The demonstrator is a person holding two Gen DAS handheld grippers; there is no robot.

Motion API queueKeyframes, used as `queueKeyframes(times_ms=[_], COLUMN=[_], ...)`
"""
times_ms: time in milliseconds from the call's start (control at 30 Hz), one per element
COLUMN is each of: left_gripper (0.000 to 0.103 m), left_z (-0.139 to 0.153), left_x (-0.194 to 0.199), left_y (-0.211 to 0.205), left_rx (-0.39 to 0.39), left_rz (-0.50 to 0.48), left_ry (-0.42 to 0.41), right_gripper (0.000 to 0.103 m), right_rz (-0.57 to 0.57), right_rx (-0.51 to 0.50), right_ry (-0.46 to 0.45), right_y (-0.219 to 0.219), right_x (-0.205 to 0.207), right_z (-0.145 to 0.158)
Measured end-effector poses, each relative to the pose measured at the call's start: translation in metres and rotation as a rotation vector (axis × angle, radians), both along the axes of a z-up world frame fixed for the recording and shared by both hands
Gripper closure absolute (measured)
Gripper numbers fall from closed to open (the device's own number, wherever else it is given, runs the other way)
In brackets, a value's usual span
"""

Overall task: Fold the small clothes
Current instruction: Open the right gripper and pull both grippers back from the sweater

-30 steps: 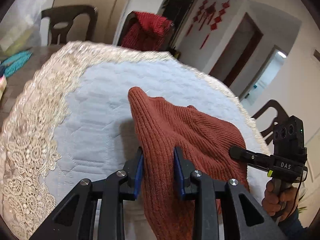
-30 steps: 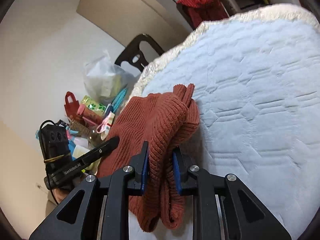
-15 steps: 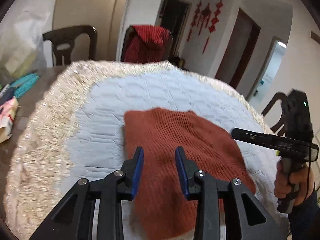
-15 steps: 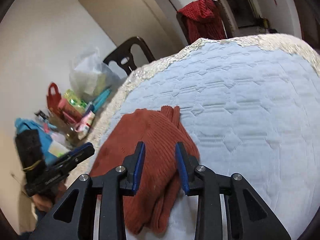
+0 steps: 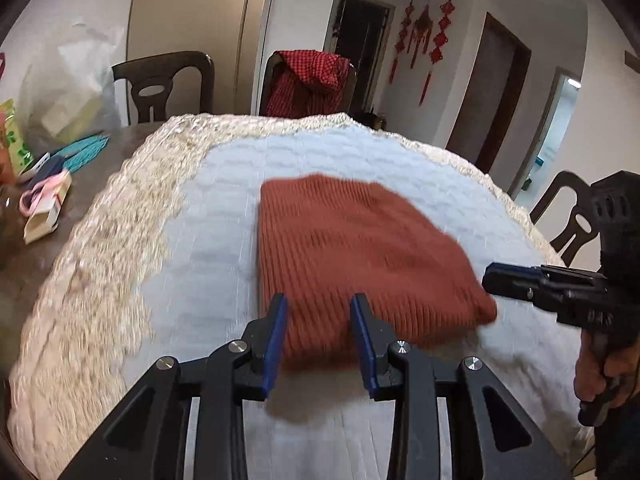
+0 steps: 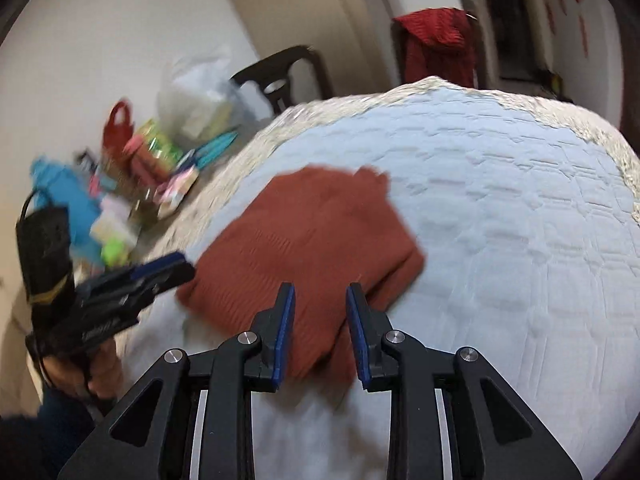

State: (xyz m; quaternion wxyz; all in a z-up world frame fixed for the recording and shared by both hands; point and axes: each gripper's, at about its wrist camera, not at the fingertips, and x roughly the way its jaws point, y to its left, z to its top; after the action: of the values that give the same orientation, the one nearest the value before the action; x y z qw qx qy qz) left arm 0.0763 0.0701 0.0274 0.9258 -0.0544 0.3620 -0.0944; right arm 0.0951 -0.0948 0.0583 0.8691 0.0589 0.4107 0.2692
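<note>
A rust-red knitted garment (image 5: 352, 248) lies folded flat on the pale blue quilted cloth (image 5: 224, 216); it also shows in the right wrist view (image 6: 312, 236). My left gripper (image 5: 320, 304) is open and empty, above the garment's near edge. My right gripper (image 6: 320, 292) is open and empty, above the garment's other near edge. Each gripper shows in the other's view: the right one (image 5: 496, 276) at the garment's right corner, the left one (image 6: 176, 268) at its left corner.
The cloth has a cream lace border (image 5: 120, 216). Bags, boxes and small clutter (image 6: 152, 168) lie on the brown table (image 5: 80, 184) to the left. Dark chairs (image 5: 160, 84) stand around; one carries a red checked garment (image 5: 312, 80).
Both grippers opened and let go of the garment, which dropped flat onto the cloth. Both grippers then drew back and up from it.
</note>
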Motion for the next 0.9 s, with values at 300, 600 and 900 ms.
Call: queueKeyframes(times_ms=[300,600,900], left_gripper=[0.067,0.066,0.052], left_z=[-0.020,-0.008,-0.007], left_x=[0.005,-0.025,-0.048], left_y=[-0.006,-0.004,-0.010], left_rx=[-0.005,0.026,0.092], left_rz=[-0.002,0.062,0.115], left_ry=[0.047,0.053,0.043], right_gripper=[0.081,0.078,0.058], right_rz=[-0.007,-0.037,-0.045], right_rx=[-0.117,-0.129,-0.184], right_ry=[0.015,-0.017,-0.062], right_y=[0.010,0.005,0.006], right_x=[0.002,-0.028,-0.067], right_z=[-0.033,-0.016,-0.011])
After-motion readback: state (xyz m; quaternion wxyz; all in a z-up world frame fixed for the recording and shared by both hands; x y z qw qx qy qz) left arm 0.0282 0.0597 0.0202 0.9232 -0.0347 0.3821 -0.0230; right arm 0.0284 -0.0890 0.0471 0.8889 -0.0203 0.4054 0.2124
